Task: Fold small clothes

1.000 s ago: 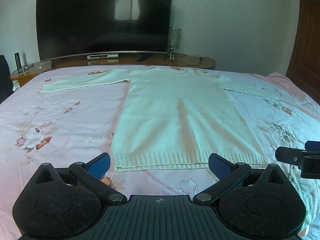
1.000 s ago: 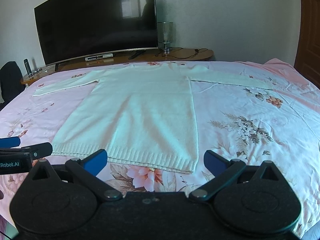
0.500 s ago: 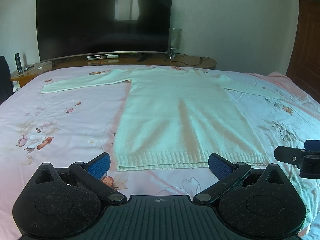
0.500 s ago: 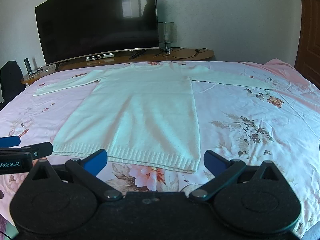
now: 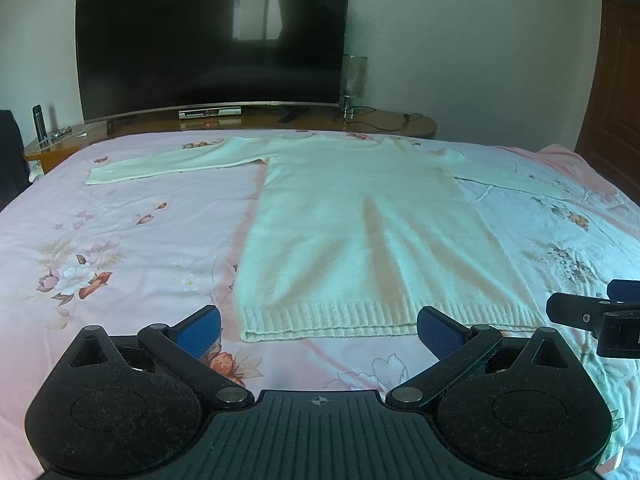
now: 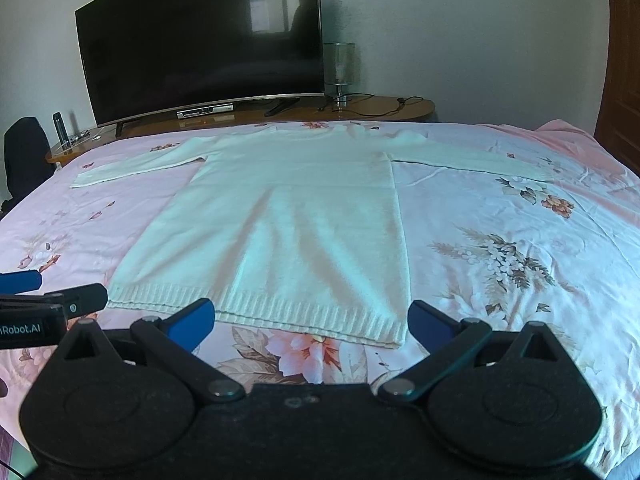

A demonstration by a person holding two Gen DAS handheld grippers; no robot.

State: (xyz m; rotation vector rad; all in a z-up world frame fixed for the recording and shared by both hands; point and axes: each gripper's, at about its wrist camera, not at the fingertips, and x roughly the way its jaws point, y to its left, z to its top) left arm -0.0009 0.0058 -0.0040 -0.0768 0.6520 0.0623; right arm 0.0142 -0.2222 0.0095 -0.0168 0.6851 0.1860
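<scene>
A pale cream long-sleeved knit sweater (image 5: pixel 360 236) lies flat on the bed, sleeves spread out to both sides, ribbed hem nearest me. It also shows in the right wrist view (image 6: pixel 288 232). My left gripper (image 5: pixel 318 326) is open and empty, just short of the hem near its left corner. My right gripper (image 6: pixel 310 320) is open and empty, just short of the hem near its right corner. Each gripper shows at the edge of the other's view: the right one (image 5: pixel 592 318) and the left one (image 6: pixel 52 302).
The bed has a pink floral sheet (image 5: pixel 120 240). Behind it stands a wooden TV bench (image 5: pixel 260 120) with a large dark television (image 5: pixel 212 40), a lamp (image 5: pixel 354 80) and cables. A brown door (image 5: pixel 616 92) is at the right.
Both grippers have edged slightly forward toward the hem; the sweater has not moved and both stay open.
</scene>
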